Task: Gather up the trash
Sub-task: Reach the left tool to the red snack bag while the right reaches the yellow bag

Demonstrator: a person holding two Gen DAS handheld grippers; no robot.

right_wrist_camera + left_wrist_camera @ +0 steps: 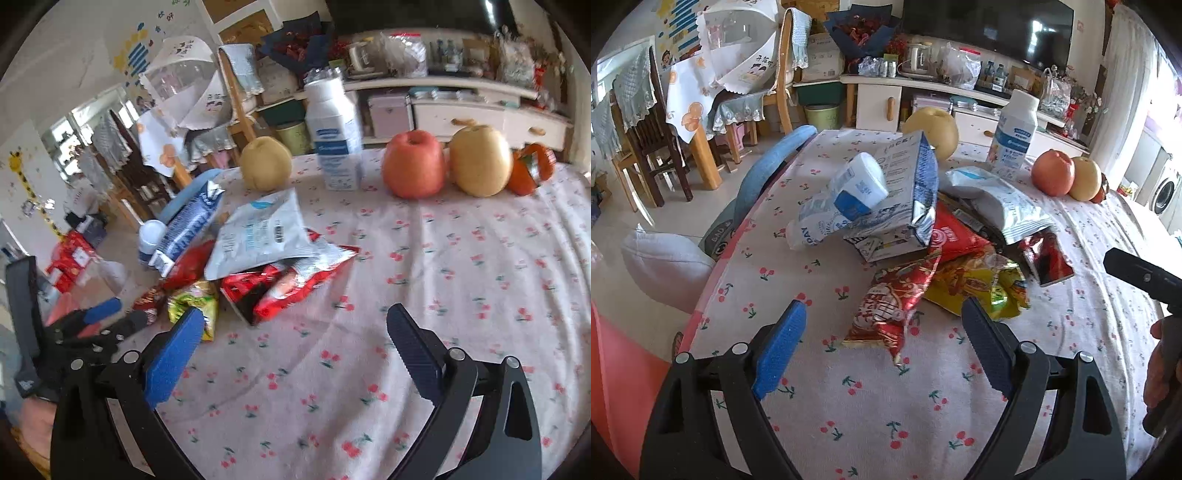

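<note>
Both claws, left claw [882, 325] and right claw [295, 330], agape, empty.

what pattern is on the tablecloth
White with small red cherries, clearest in the right wrist view.

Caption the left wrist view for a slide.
Open left gripper hovers over a red snack wrapper beside piled trash on the cherry-print tablecloth.

Black left gripper [884, 349] frames (silver screws), blue and navy pads
</note>
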